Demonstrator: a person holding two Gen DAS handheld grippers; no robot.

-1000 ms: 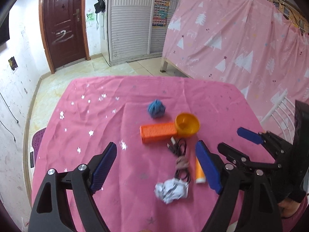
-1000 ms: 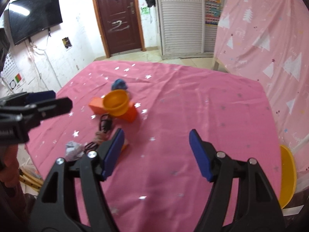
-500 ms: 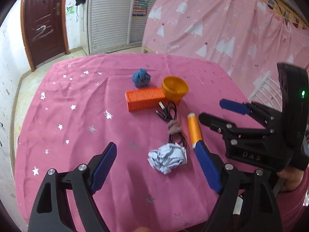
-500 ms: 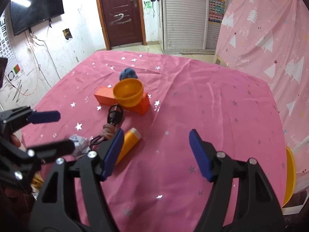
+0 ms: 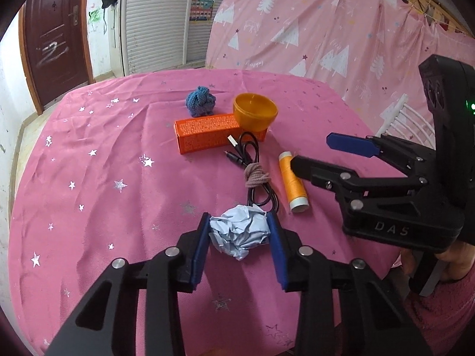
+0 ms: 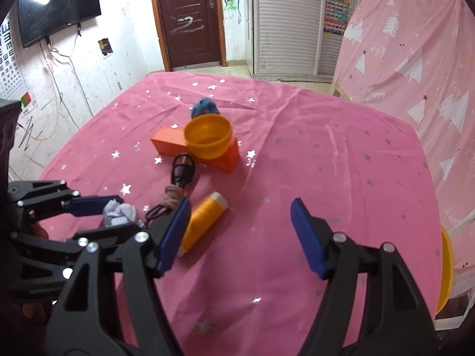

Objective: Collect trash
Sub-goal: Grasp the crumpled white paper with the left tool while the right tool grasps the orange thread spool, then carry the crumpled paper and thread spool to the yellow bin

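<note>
We see the left gripper's (image 5: 239, 231) jaws closing on the crumpled pale-blue paper ball (image 5: 240, 233); at its 12 o'clock the orange plastic bowl (image 5: 255, 112) looks empty, and the right gripper's (image 6: 240, 234) jaws gape wide, holding nothing.

Soft, even indoor light is filling both sharp fisheye views, edges are bending and darkening, and a television (image 6: 58, 4) is reflecting glare.

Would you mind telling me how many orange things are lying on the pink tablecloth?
3: an orange cardboard box mid-table, an orange plastic bowl leaning on its right end, and an orange thread spool nearer, right of the black cable.
</note>
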